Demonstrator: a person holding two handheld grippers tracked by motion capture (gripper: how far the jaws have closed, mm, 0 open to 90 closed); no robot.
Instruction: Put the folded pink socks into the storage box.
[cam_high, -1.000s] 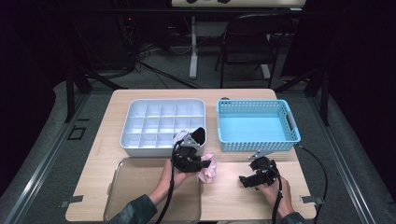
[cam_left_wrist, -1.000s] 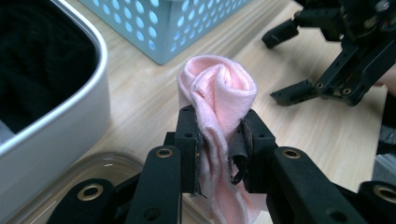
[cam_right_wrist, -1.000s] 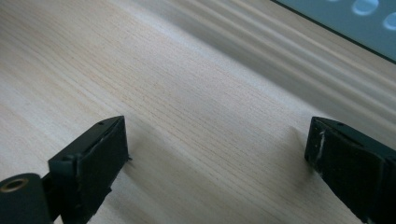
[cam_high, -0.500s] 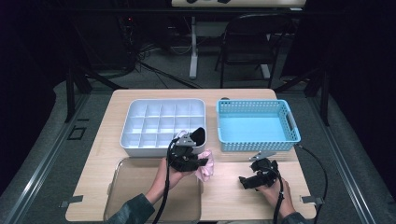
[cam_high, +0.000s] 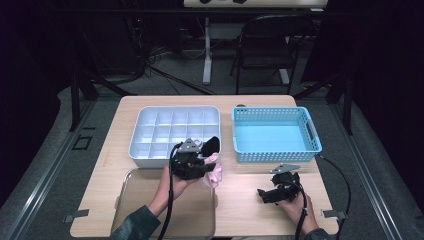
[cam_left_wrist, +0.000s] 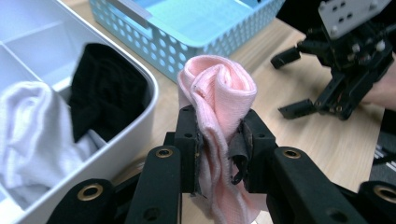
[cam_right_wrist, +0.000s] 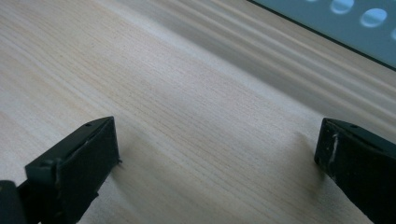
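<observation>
A rolled pink sock is pinched between the jaws of my left gripper, which is shut on it. In the high view this gripper holds the pink sock above the table, just in front of the white divided tray. A black sock and a white sock lie in the tray's near compartments. My right gripper rests low over bare wood at the front right. Its jaws have just been opening and stand wide with nothing between them.
A blue perforated basket sits right of the divided tray, with nothing in it. A shallow metal tray lies at the front left under the left forearm. Cables trail from both grippers toward the table's front edge.
My left gripper has lifted the pink sock and carried it slightly left and toward the divided tray. The right hand has stayed in place.
</observation>
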